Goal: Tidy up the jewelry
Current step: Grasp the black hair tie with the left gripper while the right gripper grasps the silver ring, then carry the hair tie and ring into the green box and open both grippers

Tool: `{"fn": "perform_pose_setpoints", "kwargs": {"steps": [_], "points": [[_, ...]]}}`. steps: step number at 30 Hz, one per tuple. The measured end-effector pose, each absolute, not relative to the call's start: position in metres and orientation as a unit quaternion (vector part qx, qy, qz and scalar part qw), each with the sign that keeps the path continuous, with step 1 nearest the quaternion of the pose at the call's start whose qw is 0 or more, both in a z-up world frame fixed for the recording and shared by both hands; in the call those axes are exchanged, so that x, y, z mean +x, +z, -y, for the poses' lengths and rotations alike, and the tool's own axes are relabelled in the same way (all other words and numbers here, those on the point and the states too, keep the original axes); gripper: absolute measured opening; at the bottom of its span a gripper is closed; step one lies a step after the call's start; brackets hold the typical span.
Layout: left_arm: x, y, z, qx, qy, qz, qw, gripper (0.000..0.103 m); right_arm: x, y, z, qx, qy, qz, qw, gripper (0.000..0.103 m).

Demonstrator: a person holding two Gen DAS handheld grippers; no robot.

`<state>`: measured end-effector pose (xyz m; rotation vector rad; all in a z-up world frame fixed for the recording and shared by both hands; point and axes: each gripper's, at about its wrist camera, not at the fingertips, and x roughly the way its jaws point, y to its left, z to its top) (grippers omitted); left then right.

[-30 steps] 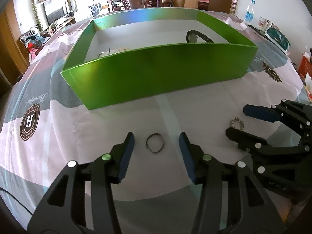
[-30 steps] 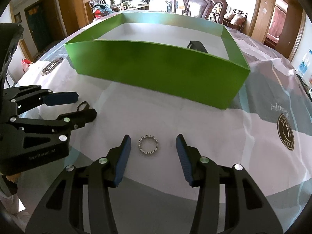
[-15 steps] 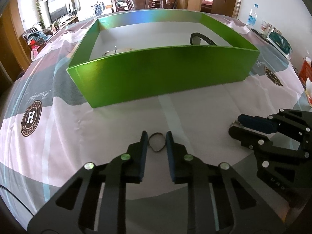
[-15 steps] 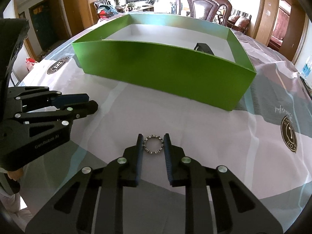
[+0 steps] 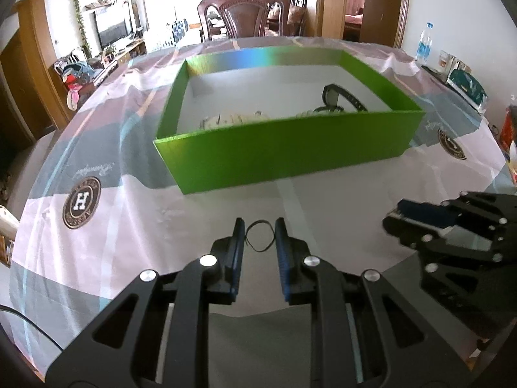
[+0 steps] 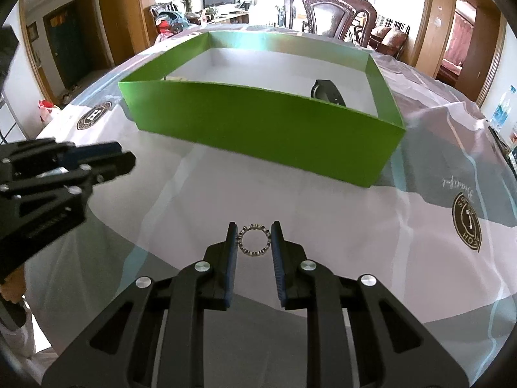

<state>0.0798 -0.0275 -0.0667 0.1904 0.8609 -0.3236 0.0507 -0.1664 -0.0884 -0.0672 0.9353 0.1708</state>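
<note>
My left gripper [image 5: 258,236] is shut on a thin dark wire bracelet [image 5: 259,236] and holds it above the tablecloth. My right gripper [image 6: 254,239] is shut on a silver beaded bracelet [image 6: 254,240], also lifted. The green box [image 5: 290,148] stands ahead of both; it also shows in the right wrist view [image 6: 265,123]. Inside it lie a black watch [image 5: 339,95] and pale jewelry [image 5: 232,119]. The right gripper shows at the right of the left wrist view [image 5: 400,218]. The left gripper shows at the left of the right wrist view [image 6: 126,158].
The table wears a pink and grey cloth with round logos [image 5: 81,202]. A water bottle [image 5: 423,42] and a teal packet [image 5: 465,87] stand at the far right. A dark wooden chair [image 5: 245,16] is behind the table.
Both grippers closed from wide open onto their bracelets, then rose from the cloth. The box now sits lower in both views, with more of its inside showing.
</note>
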Motion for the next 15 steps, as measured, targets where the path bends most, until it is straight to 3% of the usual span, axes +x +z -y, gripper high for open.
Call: {"fn": "perform_pose_setpoints", "kwargs": {"steps": [15], "points": [[0.104,0.031,0.022,0.073,-0.161,-0.321,0.93,0.019,0.072,0.013,0.183,-0.025,0.07,-0.338,0.938,0.021]]}}
